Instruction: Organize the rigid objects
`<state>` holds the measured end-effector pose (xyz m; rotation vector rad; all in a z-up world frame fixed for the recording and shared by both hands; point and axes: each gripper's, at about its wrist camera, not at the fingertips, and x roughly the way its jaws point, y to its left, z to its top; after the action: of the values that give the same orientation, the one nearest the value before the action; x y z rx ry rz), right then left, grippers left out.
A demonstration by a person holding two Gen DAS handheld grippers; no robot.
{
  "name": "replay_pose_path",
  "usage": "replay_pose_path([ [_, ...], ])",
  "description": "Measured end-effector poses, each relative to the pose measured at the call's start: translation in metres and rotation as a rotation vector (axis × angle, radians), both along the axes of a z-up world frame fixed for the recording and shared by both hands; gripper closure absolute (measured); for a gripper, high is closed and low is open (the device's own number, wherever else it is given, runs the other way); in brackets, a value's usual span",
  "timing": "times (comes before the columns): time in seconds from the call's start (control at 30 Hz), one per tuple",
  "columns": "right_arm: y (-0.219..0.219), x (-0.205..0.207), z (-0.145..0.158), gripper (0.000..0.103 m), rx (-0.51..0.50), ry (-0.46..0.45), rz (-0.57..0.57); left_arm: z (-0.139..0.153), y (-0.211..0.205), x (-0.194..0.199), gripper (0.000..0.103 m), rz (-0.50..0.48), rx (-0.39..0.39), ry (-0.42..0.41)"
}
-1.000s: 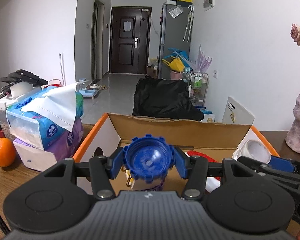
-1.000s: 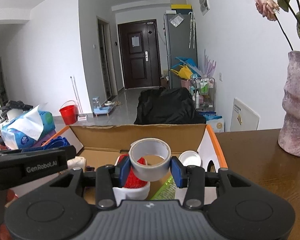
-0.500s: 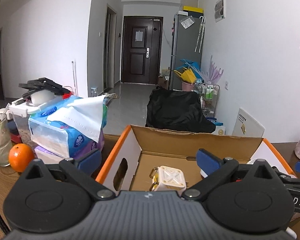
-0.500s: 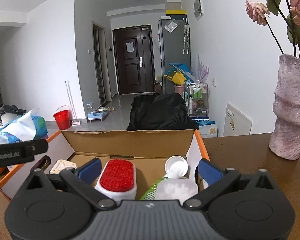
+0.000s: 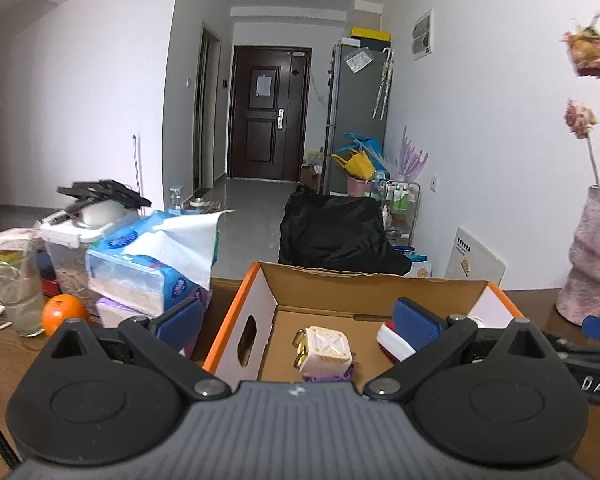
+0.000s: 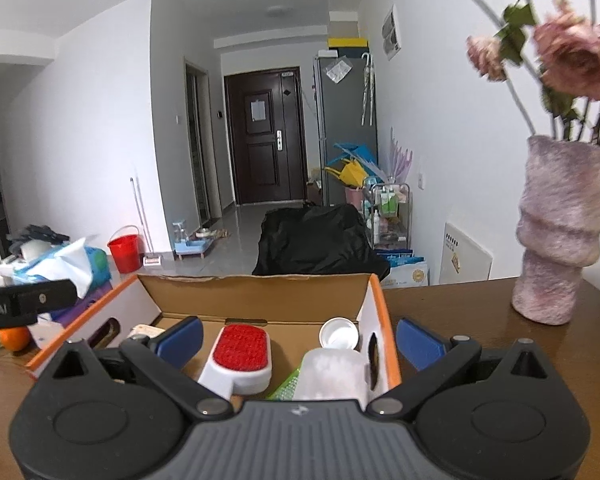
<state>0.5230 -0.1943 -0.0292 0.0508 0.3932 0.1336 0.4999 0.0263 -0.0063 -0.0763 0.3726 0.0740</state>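
Two grippers hung side by side just short of the open cardboard box with orange edges [image 5: 236,304], and both stood with their blue-padded fingers spread as wide as they go and nothing between them: the left gripper [image 5: 298,318] straddled the box's left wall, the right gripper [image 6: 298,338] straddled its right wall, a spacing that fits hands drawing clear of a drop-off rather than reaching for a new piece. Just beyond the left pads, on the box floor, a cream square block with a crossed top and small gold loops [image 5: 326,350] sat on something purple, only partly seen. Beyond the right pads lay a white brush with a red bristle pad [image 6: 240,354], and beside it, against the right wall, a frosted white plastic bottle [image 6: 332,372] on its side over a green item, its round white cap end [image 6: 339,333] pointing to the far wall. These rigid pieces were gathered inside the box, which looks like the collecting place for the task. To the left, outside the box, stood stacked packs of tissues in blue and purple wrap [image 5: 148,268] and an orange fruit [image 5: 64,310]; to the right a mottled pink vase of dried roses [image 6: 560,232] rested on the brown wooden table [image 6: 460,304], well apart from the box, likely left alone as decoration.
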Motion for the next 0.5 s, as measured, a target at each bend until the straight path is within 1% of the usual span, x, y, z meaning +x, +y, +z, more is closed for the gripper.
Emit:
replay_pose_path([
  [0.2, -0.01, -0.061, 0.021, 0.0, 0.002, -0.043, 0.01, 0.014, -0.008, -0.058, 0.0, -0.021, 0.03, -0.03],
  [0.5, -0.024, -0.169, 0.048, 0.0, 0.01, -0.082, 0.041, 0.032, -0.024, -0.161, 0.0, -0.04, 0.027, -0.041],
])
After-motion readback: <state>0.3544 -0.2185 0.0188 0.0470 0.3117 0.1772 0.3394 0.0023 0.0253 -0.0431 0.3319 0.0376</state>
